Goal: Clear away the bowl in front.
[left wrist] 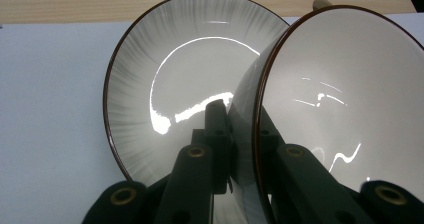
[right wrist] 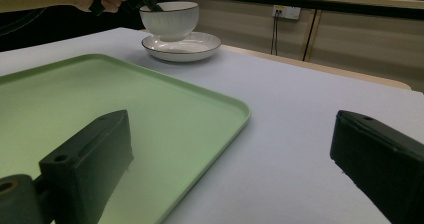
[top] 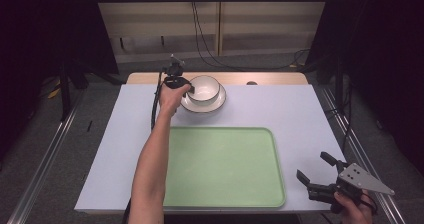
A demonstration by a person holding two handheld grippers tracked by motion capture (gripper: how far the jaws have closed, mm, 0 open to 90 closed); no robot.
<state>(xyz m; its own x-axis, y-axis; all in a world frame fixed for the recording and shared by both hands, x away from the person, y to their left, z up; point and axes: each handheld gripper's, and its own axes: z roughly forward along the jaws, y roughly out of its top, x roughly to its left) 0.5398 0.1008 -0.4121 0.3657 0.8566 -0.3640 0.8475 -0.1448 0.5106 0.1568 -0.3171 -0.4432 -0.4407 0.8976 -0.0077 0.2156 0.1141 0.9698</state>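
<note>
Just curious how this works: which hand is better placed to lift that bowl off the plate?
Left. Its hand-held gripper already clamps the bowl rim, above the plate; the right one waits open by the green tray.

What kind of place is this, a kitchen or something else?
Probably a lab or recording workspace, not a kitchen. The white-topped table stands between dark curtains, metal rails run along the floor beside it, and loose black cables hang from a wall socket behind.

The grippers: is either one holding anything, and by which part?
The left gripper grips the bowl by its rim, one jaw inside. The right gripper holds nothing.
</note>
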